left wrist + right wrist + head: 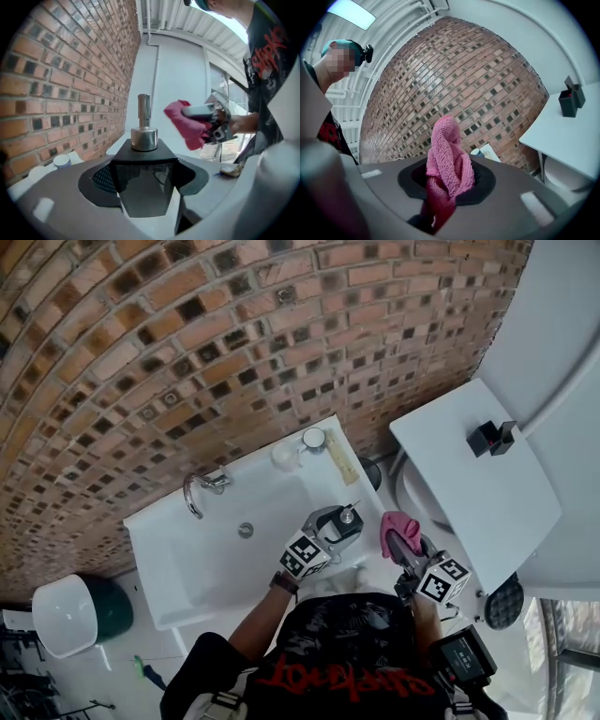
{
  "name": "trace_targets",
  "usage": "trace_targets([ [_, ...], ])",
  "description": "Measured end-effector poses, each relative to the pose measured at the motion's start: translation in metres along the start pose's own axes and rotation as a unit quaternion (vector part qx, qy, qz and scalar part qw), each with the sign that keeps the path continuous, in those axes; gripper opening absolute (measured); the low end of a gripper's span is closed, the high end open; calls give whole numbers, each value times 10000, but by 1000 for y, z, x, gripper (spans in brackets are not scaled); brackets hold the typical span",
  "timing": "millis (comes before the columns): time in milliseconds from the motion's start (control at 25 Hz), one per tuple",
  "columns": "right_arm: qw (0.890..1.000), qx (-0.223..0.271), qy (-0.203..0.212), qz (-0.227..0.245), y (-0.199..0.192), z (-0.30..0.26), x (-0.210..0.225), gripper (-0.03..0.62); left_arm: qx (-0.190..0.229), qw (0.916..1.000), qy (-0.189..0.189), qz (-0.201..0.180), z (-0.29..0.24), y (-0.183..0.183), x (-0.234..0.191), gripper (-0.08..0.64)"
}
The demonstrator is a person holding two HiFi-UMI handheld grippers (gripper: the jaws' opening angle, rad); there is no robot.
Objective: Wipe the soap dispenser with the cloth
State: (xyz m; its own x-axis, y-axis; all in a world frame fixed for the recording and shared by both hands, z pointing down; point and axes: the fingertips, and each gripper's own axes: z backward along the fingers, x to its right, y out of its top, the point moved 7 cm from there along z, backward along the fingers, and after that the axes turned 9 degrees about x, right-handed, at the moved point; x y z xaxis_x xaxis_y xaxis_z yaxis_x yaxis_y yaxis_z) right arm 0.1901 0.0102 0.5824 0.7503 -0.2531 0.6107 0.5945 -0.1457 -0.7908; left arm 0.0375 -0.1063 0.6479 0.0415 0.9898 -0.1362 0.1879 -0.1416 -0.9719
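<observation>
Left claw (pixel 144 187) grips soap dispenser (pixel 143 161); right claw (pixel 445 187) (just beside) clamps pink cloth (pixel 447 154).

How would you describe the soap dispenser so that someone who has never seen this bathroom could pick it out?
Find the white sink below the brick wall. At its near right corner, the left gripper holds the soap dispenser between its jaws. It is a dark, see-through block with a shiny silver pump on top, unlike the soft pink cloth in the right gripper beside it.
</observation>
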Motion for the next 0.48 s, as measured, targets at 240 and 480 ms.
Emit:
trace_targets([
  [240,9993,295,169,121,17,-2,-17,86,-119,9962,730,469,-25,-56,-57,308],
  [480,9992,352,-61,160,25,15,-19,86,-448,9892,1246,624,-43,-97,-91,308],
])
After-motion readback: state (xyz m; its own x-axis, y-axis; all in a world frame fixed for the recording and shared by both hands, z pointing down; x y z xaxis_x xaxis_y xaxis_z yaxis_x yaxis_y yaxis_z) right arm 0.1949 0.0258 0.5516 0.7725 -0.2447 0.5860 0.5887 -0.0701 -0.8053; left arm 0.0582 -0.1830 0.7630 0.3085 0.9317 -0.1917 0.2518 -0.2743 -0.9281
